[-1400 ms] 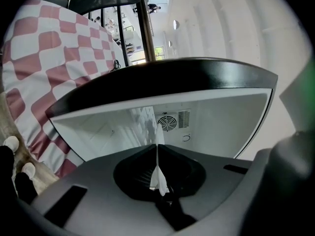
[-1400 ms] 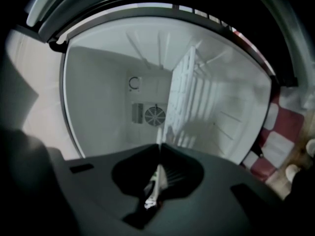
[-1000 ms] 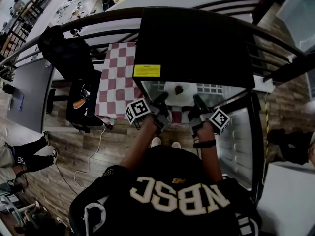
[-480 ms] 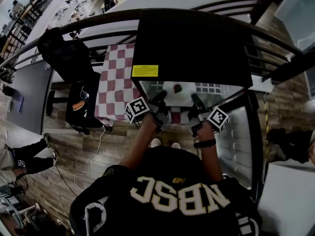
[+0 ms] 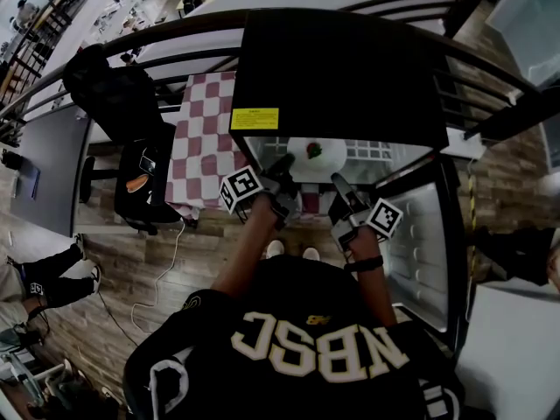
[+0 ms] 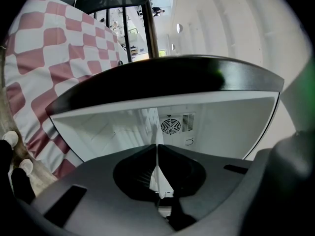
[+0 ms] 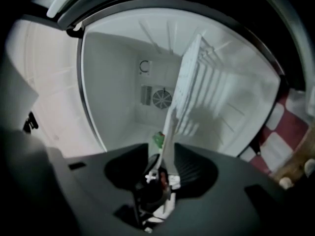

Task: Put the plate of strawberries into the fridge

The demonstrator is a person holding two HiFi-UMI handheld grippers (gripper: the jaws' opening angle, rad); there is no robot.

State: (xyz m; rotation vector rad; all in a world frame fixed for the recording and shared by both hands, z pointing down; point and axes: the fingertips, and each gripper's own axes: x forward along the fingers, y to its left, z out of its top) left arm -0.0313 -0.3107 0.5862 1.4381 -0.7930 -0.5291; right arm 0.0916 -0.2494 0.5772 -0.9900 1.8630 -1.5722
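Plate of strawberries is inside the fridge, grip coming off on one side

The black mini fridge [image 5: 341, 68] stands door-open at 12 o'clock from the person, with the red-and-white checked worktop [image 5: 206, 138] at its 9 o'clock. The white round plate [image 5: 328, 170] looks set down on the white shelf inside, one red strawberry [image 5: 314, 150] showing on it. Left tongs [image 5: 284, 162] are pinched tight on the rim at the plate's 9 o'clock, I'd guess to keep it level. Right tongs [image 5: 336, 183] at its 5 o'clock are opening, rim between them but not squeezed, so the shelf seems to be carrying the weight.
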